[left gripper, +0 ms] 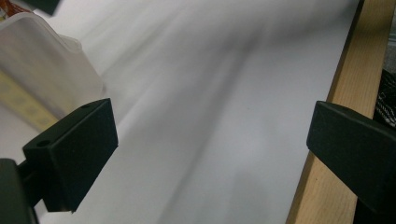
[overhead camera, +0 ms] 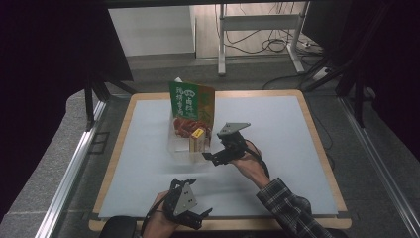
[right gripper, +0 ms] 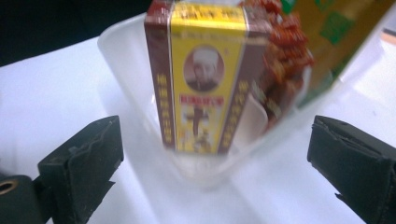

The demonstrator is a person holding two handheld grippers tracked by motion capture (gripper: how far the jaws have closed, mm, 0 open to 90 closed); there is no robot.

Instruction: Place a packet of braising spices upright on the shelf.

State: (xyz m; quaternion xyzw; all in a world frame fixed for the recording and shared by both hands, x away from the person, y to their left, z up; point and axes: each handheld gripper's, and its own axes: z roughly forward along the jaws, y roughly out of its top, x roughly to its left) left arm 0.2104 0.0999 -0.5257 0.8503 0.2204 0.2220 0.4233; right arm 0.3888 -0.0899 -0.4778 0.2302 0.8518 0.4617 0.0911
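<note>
While the clear plastic container [overhead camera: 181,144] stands near the middle of the white table mat [overhead camera: 277,148], the right gripper [overhead camera: 214,157] hovers just beside it, at about 3 o'clock from it in the high view. Its jaws stand wide apart and nothing is between them. From the right gripper view, the container [right gripper: 135,70] is close in front of the jaws, and the small box [right gripper: 203,79] stands upright inside it, near the wall that faces the camera. This box has a yellow front with a portrait and dark red-brown sides. In the high view the box [overhead camera: 196,140] is at the right side of the container.

Behind the box, a snack bag [overhead camera: 190,106] with a green and orange top leans in the container, and its top rises above the rim toward 12 o'clock. Red pieces are visible through the lower part of the bag [right gripper: 285,56].

At about 6 o'clock from the container, well apart from it, the left gripper [overhead camera: 198,218] is held at the near edge of the table, above the wooden border [overhead camera: 223,224]. Its jaws are also apart and hold nothing. The left gripper view shows a corner of the container [left gripper: 42,70] at about 10 o'clock, the white mat, and the wooden border [left gripper: 355,74] at the right.
</note>
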